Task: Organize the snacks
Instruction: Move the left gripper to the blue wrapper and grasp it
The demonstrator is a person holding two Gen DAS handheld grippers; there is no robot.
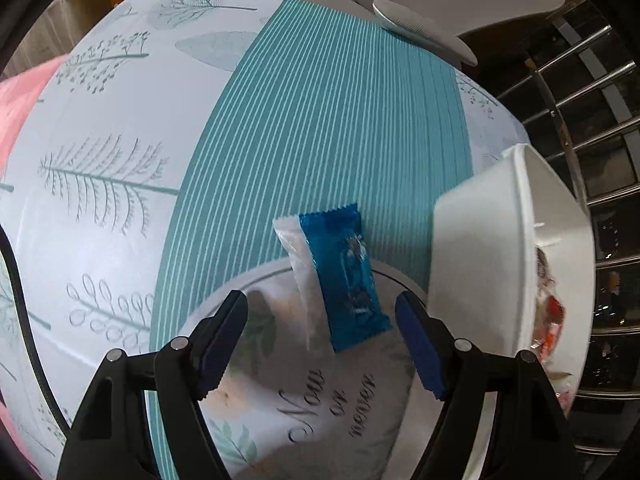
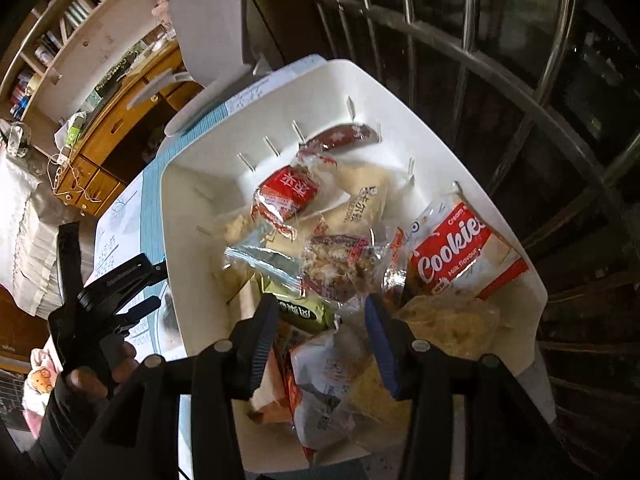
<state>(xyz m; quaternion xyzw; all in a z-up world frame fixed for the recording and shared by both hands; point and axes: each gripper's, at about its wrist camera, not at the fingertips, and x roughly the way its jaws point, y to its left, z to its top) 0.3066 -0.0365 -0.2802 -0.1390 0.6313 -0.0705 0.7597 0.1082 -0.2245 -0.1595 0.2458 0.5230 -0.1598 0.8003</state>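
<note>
Blue foil snack packet (image 1: pixel 345 276) is seen, glossy, with crimped zigzag ends, and a white packet (image 1: pixel 299 272) is tucked along its left edge. Both are laid partly on a round printed plate (image 1: pixel 320 400), partly on the teal-striped table (image 1: pixel 320 128). Long axis runs far-to-near, near end skewed slightly right. Left hand-held gripper (image 1: pixel 322 344) is held wide, empty, astride the packets' near end. Right hand-held gripper (image 2: pixel 322 344) is parted, nothing gripped, above the white bin (image 2: pixel 188 216) of mixed snacks.
</note>
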